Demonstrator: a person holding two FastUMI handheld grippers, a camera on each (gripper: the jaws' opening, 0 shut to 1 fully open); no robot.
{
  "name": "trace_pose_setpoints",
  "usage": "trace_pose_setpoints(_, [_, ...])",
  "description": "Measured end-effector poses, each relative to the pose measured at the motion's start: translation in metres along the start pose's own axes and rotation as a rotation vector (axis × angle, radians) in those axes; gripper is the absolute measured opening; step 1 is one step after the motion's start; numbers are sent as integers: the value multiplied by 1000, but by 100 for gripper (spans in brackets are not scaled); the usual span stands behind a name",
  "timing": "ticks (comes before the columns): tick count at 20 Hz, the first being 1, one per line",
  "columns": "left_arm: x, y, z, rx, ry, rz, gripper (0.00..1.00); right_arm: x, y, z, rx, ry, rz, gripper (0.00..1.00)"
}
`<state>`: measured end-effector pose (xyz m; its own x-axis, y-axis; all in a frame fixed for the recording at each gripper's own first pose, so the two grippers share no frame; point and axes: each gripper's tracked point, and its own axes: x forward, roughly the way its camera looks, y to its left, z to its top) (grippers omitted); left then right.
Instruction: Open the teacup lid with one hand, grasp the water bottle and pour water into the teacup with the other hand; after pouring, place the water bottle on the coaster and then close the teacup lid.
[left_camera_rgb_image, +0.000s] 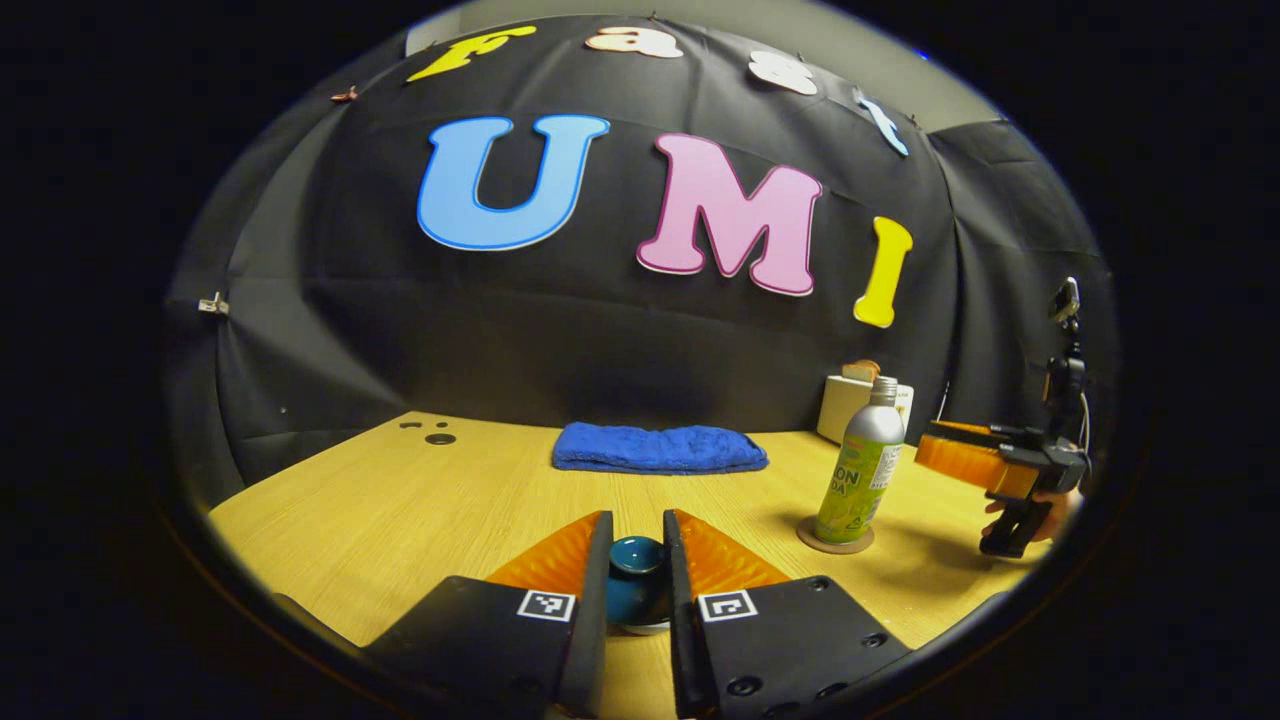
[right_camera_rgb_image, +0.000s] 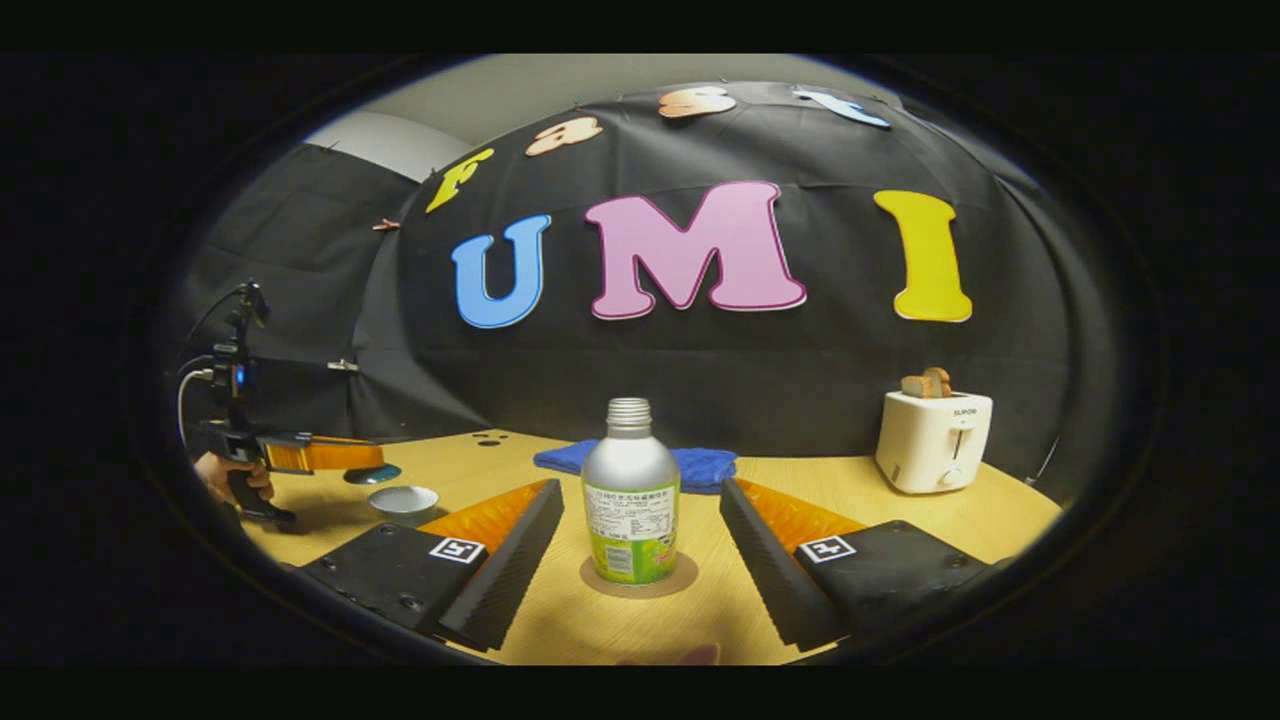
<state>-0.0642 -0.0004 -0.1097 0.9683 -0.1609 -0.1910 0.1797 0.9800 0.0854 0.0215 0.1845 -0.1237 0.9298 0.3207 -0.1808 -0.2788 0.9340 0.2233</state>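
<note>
There are 2 grippers, 1 water bottle, 1 coaster, 1 teacup with 1 lid, 1 folded blue towel and 1 toaster on the wooden table (left_camera_rgb_image: 380, 510).

In the left gripper view, the left gripper (left_camera_rgb_image: 638, 545) has its 2 fingers closed against the knob of the teal teacup lid (left_camera_rgb_image: 637, 580), 1 finger on each side. In the right gripper view the same gripper (right_camera_rgb_image: 340, 456) shows far off at the left edge, held by a hand (right_camera_rgb_image: 222, 478), with the lid (right_camera_rgb_image: 372, 474) hanging under its fingers, lifted clear above the teacup (right_camera_rgb_image: 403, 503). The teacup stands uncovered on the table just below the lid, apart from it.

The right gripper (right_camera_rgb_image: 640, 545) is spread wide, its 2 fingers flanking the water bottle (right_camera_rgb_image: 630, 500) without touching it. The bottle stands upright on the round coaster (right_camera_rgb_image: 680, 578), its neck bare of a cap. In the left gripper view the bottle (left_camera_rgb_image: 862, 465) and coaster (left_camera_rgb_image: 805, 533) sit to the right, with the right gripper (left_camera_rgb_image: 955, 452) just beside the bottle.

The blue towel (left_camera_rgb_image: 660, 447) lies at the back of the table, partly hidden behind the bottle in the right gripper view. The toaster (right_camera_rgb_image: 932, 440), with 2 slices sticking up, stands at the back right. Nothing lies between the bottle and the teacup.
</note>
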Motion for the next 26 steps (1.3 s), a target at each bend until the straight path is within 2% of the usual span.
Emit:
trace_pose_setpoints(3, [-15, 9, 2, -74, -31, 2, 31, 12, -4, -11, -17, 28, -29, 98])
trace_pose_setpoints(7, [-27, 17, -8, -126, -27, 1, 31, 29, -1, -25, -19, 68, -31, 98])
trace_pose_setpoints(15, [-30, 21, -4, -151, -48, -10, 30, 50, -1, -40, -99, 139, -78, 98])
trace_pose_setpoints(18, [-32, 22, -3, -162, -56, -9, 31, 54, 3, -44, -89, 159, -68, 93])
trace_pose_setpoints(19, [-33, 23, -3, -166, -59, -9, 30, 53, 2, -44, -70, 166, -74, 84])
trace_pose_setpoints(22, [-33, 26, -2, -189, -63, -9, 31, 50, 0, -43, -9, 181, -89, 80])
trace_pose_setpoints(26, [-33, 29, -1, -212, -65, -8, 30, 42, -4, -20, -139, 143, -130, 80])
